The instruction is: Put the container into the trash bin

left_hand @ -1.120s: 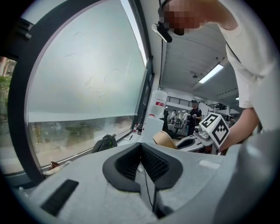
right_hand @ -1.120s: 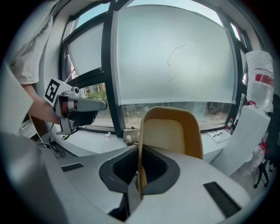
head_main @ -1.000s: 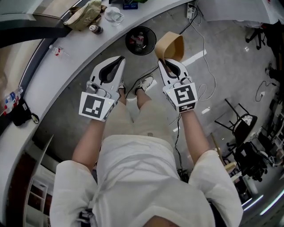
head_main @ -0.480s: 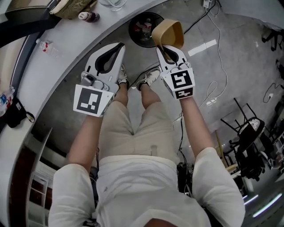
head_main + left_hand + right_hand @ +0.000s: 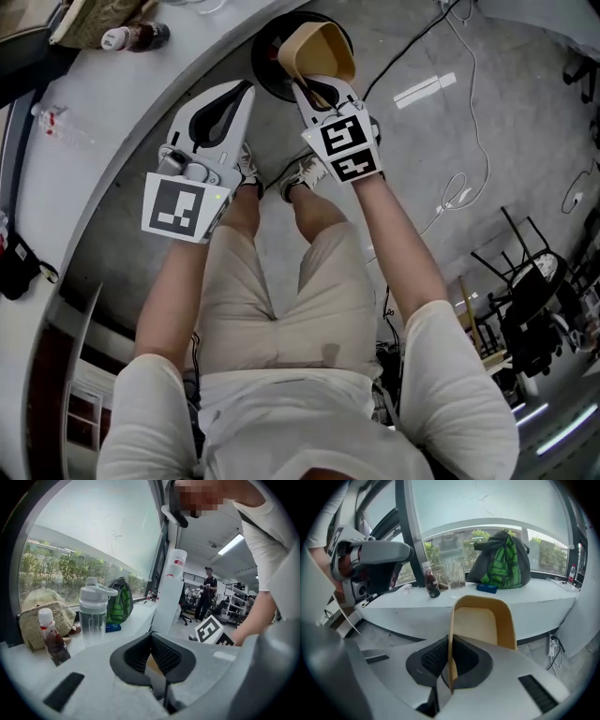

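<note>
the tan paper container point(image 5: 319, 49) hangs in the right gripper point(image 5: 315, 91), whose jaws are pinched nearly together on one side wall of it, one pad inside and one outside; in the right gripper view the container point(image 5: 482, 623) stands up past the jaws with its open mouth facing the camera and nothing visible in it. in the head view it overlaps the mouth of the round black trash bin point(image 5: 266, 67), which stands on the grey floor just under the edge of the curved white counter point(image 5: 103, 122); how high above the bin it is cannot be told. the left gripper point(image 5: 246, 90) hovers beside it over the counter's edge, its jaws closed tip to tip with nothing gripped between them. on the counter are a small dark sauce bottle point(image 5: 431, 581), a clear water bottle point(image 5: 93, 613) and a green bag point(image 5: 504, 562), all well apart from the bin

judging by this, the carry is about done and the drop is the step in hand. the next move calls for the container to sit squarely over the bin's opening, clear of the counter's lip, then for the right jaws to open so that it falls in
</note>
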